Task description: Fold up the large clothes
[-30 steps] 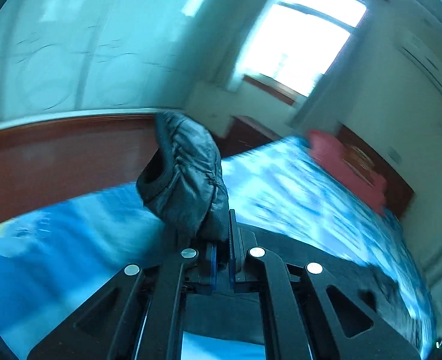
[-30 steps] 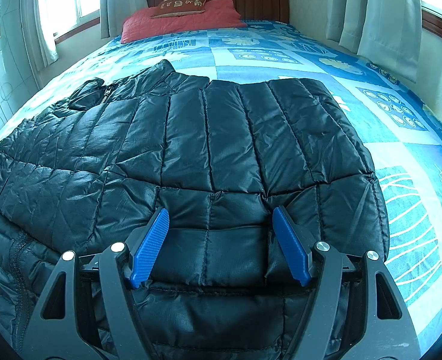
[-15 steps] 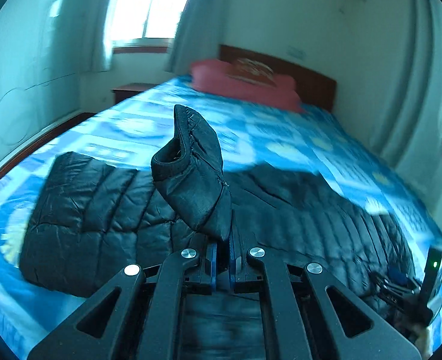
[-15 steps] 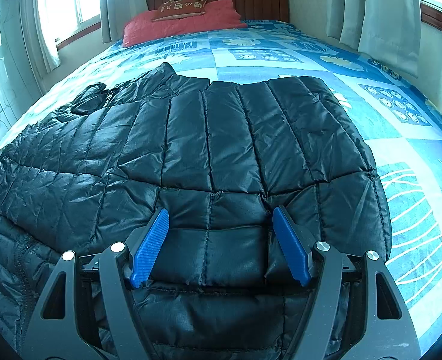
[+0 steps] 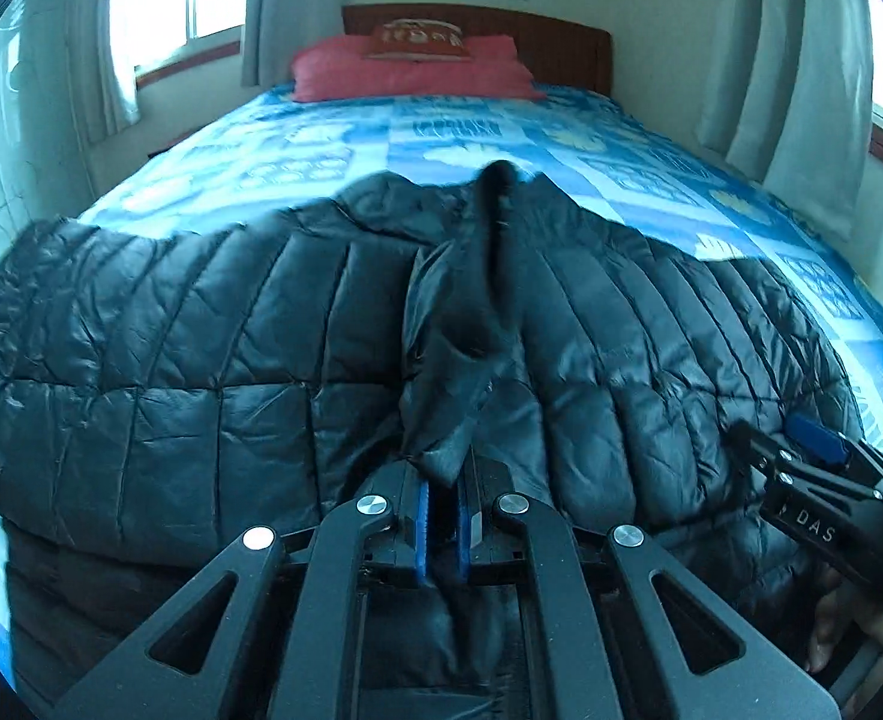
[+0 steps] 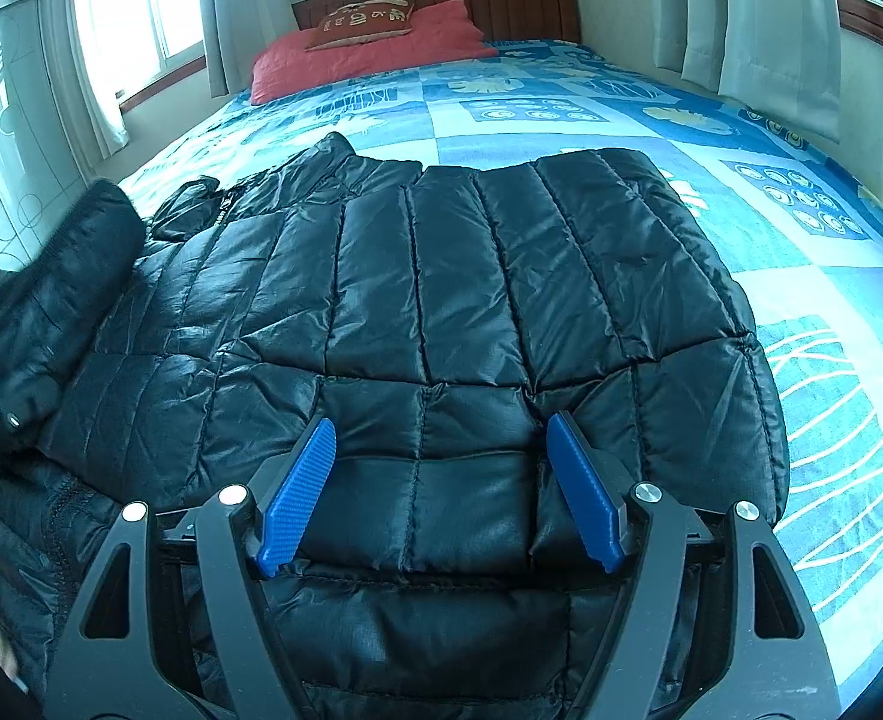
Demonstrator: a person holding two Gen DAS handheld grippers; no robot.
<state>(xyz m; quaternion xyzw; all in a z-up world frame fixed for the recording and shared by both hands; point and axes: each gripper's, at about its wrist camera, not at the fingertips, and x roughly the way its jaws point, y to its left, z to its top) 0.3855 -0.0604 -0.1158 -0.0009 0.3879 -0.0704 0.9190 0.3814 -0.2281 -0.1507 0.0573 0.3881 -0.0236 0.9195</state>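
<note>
Black quilted jacket (image 6: 441, 312): spread across the blue patterned bedspread (image 6: 561, 108).
Sleeve (image 5: 477, 324): lifted over the jacket's middle.
Left gripper (image 5: 441, 510): clamped on the sleeve's cuff end.
Right gripper (image 6: 441, 480): jaws wide apart, pressed onto the jacket's near hem, gripping nothing.

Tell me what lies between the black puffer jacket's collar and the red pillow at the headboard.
Only bare blue patterned bedspread: nothing rests between the jacket collar and the red pillow. The right wrist view shows it most clearly; the left wrist view agrees.
</note>
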